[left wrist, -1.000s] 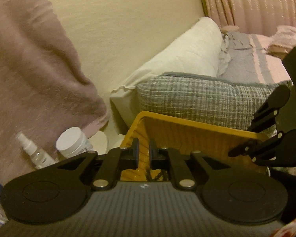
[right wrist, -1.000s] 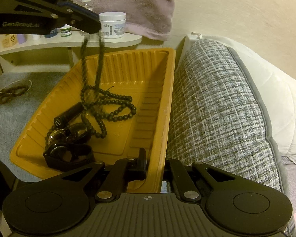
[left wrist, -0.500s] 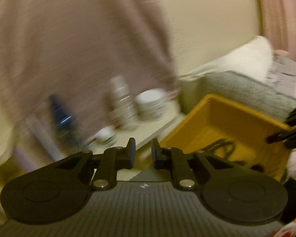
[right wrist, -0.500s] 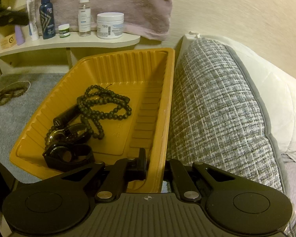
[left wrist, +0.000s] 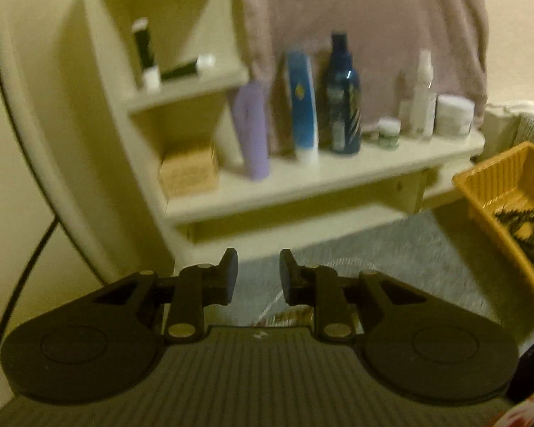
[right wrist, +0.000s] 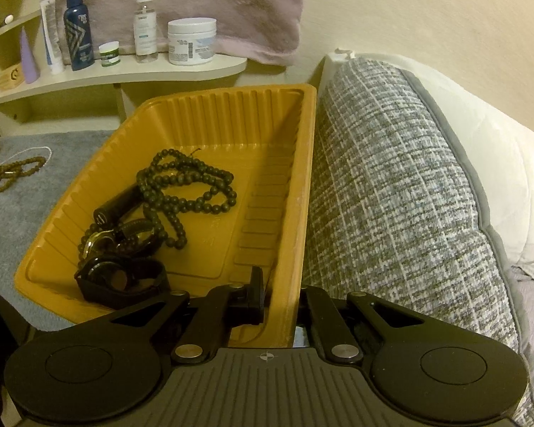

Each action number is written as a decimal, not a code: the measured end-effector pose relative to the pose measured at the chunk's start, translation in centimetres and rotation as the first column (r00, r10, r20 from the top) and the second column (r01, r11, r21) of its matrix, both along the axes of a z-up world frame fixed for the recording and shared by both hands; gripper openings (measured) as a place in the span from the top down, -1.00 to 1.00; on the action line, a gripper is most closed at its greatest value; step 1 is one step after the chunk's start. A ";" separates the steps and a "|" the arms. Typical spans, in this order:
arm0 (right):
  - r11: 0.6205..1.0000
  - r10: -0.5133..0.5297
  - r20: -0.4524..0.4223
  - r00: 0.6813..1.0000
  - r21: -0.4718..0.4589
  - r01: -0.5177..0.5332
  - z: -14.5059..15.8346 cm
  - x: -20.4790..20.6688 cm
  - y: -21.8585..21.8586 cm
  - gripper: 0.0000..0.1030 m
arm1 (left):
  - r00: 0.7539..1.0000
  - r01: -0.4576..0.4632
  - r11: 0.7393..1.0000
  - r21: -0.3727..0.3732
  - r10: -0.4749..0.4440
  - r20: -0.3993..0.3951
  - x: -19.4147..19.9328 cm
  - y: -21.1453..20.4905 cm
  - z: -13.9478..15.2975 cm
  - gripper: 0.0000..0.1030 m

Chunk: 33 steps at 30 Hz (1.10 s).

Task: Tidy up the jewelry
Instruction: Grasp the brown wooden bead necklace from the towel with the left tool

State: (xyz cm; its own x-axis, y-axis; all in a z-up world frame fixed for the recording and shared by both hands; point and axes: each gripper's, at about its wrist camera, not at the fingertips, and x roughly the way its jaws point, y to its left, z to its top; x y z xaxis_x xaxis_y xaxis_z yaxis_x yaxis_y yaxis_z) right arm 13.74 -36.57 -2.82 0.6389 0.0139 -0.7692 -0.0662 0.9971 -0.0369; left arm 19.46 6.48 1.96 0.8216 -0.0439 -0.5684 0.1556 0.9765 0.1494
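Observation:
A yellow ribbed tray [right wrist: 210, 110] holds a black bead necklace [right wrist: 185, 192], a dark tube, rings and a black strap [right wrist: 121, 281]. My right gripper [right wrist: 281, 302] is shut on the tray's near right wall. A brown bead bracelet [right wrist: 14, 170] and a thin white chain lie on the grey mat [right wrist: 10, 206] left of the tray. My left gripper [left wrist: 256, 277] is open and empty above the grey mat [left wrist: 356, 256], facing the shelf. The tray [left wrist: 502, 185] shows at the right edge of the left wrist view.
A cream shelf [right wrist: 117, 74] behind the mat carries bottles, a tube and jars [right wrist: 192, 41]. A pink towel [right wrist: 203, 0] hangs above it. A grey woven cushion [right wrist: 395, 192] and a white pillow lie right of the tray.
My left gripper let the black necklace drop into the tray, opened, and swung left away from the tray toward the shelf. My right gripper stayed put on the tray wall.

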 end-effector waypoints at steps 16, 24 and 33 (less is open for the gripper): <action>1.000 0.002 -0.002 1.000 -0.010 -0.002 -0.2 0.2 0.1 0.92 | 0.974 0.211 0.976 0.056 -0.204 -0.102 -0.2 -4.7 -6.6 0.57; 1.000 0.007 -0.006 1.000 -0.016 -0.007 -0.2 0.3 0.2 0.92 | 0.961 0.240 0.967 0.089 -0.223 -0.163 1.5 -7.5 -9.1 0.58; 1.000 0.008 -0.002 1.000 -0.019 -0.008 -0.2 0.2 0.2 0.92 | 0.967 0.232 0.966 0.118 -0.215 -0.138 1.4 -7.2 -8.0 0.88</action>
